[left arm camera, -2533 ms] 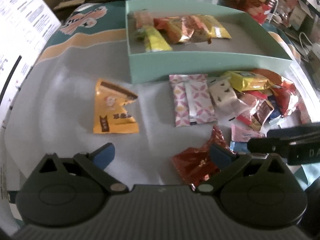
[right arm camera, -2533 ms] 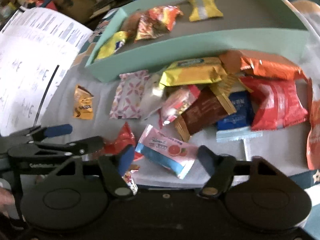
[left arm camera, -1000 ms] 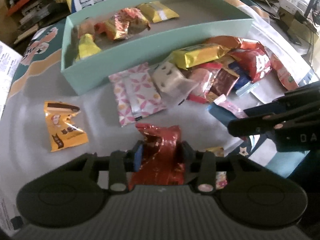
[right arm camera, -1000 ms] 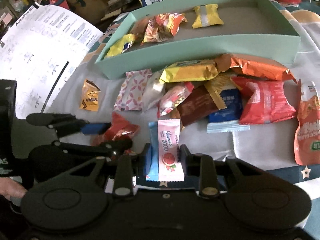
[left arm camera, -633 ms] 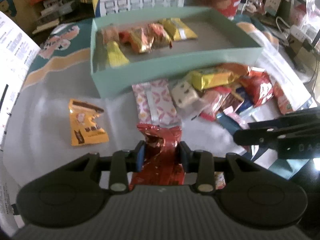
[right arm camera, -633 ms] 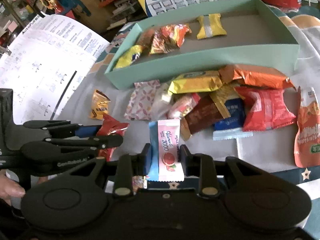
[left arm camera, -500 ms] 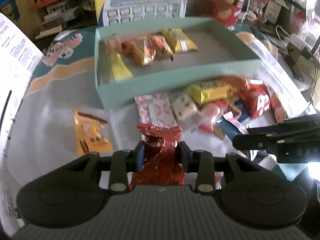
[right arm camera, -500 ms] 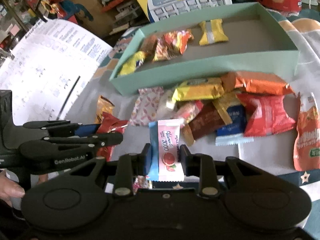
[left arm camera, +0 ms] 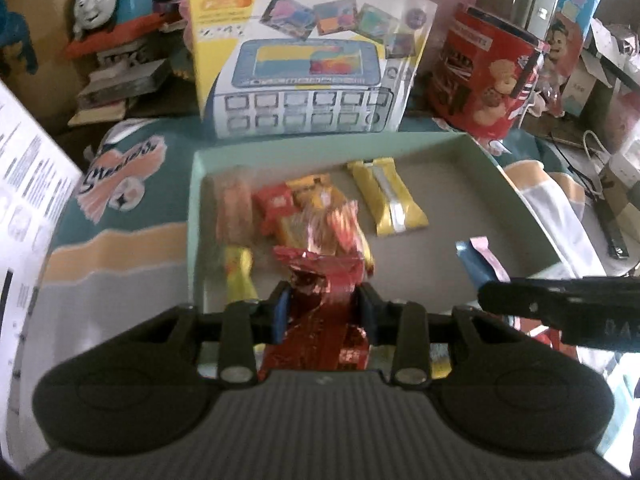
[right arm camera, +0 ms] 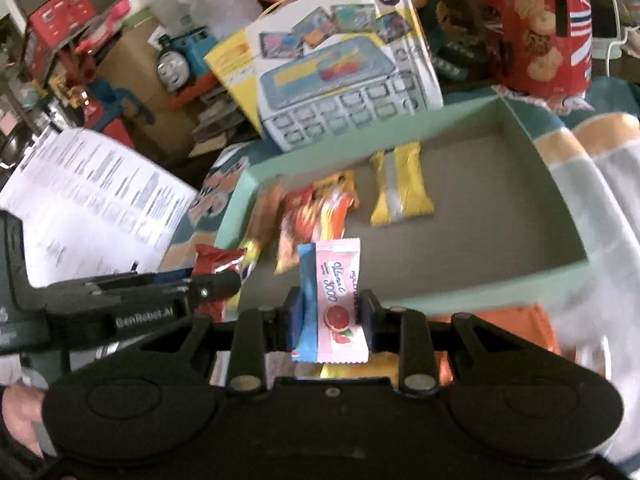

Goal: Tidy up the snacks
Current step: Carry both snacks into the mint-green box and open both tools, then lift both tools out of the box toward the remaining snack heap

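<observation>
Daylight, moderate and uneven. Glare on the crinkled red foil snack packet (left arm camera: 320, 308). Motion blur softens the printed white paper sheet (right arm camera: 92, 204). Strong fisheye bending, dark vignetted corners.

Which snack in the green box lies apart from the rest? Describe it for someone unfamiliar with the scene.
Find the shallow mint-green cardboard box. Most wrappers crowd its left end; right of them, alone on the grey floor, lies the yellow wrapped bar. A silver stripe down its middle sets it apart.

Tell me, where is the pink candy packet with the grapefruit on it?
The pink grapefruit candy packet is pinched in the right tool, held over the near edge of the mint green cardboard box, beside the orange wrappers.
</observation>
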A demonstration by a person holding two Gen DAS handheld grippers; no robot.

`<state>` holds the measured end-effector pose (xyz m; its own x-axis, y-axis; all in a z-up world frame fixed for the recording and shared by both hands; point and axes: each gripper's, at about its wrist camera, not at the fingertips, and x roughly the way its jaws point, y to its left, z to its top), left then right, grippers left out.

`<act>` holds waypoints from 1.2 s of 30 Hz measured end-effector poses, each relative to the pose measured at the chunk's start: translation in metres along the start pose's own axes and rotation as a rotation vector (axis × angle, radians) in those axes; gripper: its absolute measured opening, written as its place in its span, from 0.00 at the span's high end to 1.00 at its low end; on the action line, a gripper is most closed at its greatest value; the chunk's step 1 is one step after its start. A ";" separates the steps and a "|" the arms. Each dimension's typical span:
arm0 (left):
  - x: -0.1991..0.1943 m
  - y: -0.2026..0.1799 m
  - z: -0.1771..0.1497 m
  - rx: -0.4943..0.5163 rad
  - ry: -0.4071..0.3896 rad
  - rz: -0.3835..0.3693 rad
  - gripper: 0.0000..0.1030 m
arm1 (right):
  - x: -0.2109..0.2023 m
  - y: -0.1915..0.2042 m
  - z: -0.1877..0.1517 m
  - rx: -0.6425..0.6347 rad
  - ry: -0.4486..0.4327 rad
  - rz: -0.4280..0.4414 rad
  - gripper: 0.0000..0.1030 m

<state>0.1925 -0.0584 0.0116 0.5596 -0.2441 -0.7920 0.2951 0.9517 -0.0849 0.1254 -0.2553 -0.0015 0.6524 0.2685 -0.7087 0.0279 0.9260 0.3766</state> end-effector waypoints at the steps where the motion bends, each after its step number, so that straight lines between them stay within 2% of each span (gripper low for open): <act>1: 0.006 0.000 0.004 -0.002 0.002 0.002 0.66 | 0.005 -0.001 0.006 0.001 -0.001 -0.004 0.72; 5: 0.030 0.001 0.018 -0.029 0.012 0.015 0.66 | 0.030 -0.008 0.023 0.011 0.008 -0.017 0.72; 11: 0.054 0.004 0.017 -0.050 0.015 0.071 0.63 | 0.064 -0.018 0.032 0.017 0.033 -0.033 0.70; 12: 0.058 0.004 0.017 -0.051 0.019 0.086 0.52 | 0.068 -0.018 0.033 0.016 0.032 -0.037 0.66; 13: 0.060 0.004 0.017 -0.050 0.029 0.103 0.24 | 0.071 -0.019 0.034 0.017 0.031 -0.044 0.58; 14: 0.063 0.003 0.016 -0.048 0.035 0.125 0.10 | 0.073 -0.018 0.035 0.016 0.029 -0.047 0.52; 15: 0.062 0.002 0.015 -0.042 0.024 0.149 0.00 | 0.073 -0.017 0.035 0.012 0.020 -0.047 0.36; 16: 0.060 0.001 0.013 -0.032 0.004 0.162 0.00 | 0.071 -0.017 0.034 0.006 0.005 -0.051 0.21; 18: 0.058 0.002 0.013 -0.022 0.003 0.159 0.00 | 0.066 -0.015 0.034 -0.012 -0.022 -0.068 0.12; 21: 0.054 0.002 0.013 -0.038 0.009 0.150 0.00 | 0.059 -0.017 0.032 -0.015 -0.026 -0.077 0.11; 24: 0.047 -0.001 0.011 -0.037 0.007 0.141 0.00 | 0.047 -0.022 0.029 0.001 -0.035 -0.086 0.03; 30: 0.023 -0.012 0.003 -0.031 -0.002 0.125 0.00 | 0.018 -0.028 0.020 0.022 -0.055 -0.088 0.00; 36: -0.004 -0.032 -0.016 0.017 -0.008 0.102 0.00 | -0.019 -0.034 0.001 0.026 -0.080 -0.087 0.00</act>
<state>0.1684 -0.0849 0.0074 0.5934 -0.1476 -0.7913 0.2492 0.9684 0.0063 0.1133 -0.2918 -0.0001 0.7052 0.1647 -0.6896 0.1055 0.9375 0.3317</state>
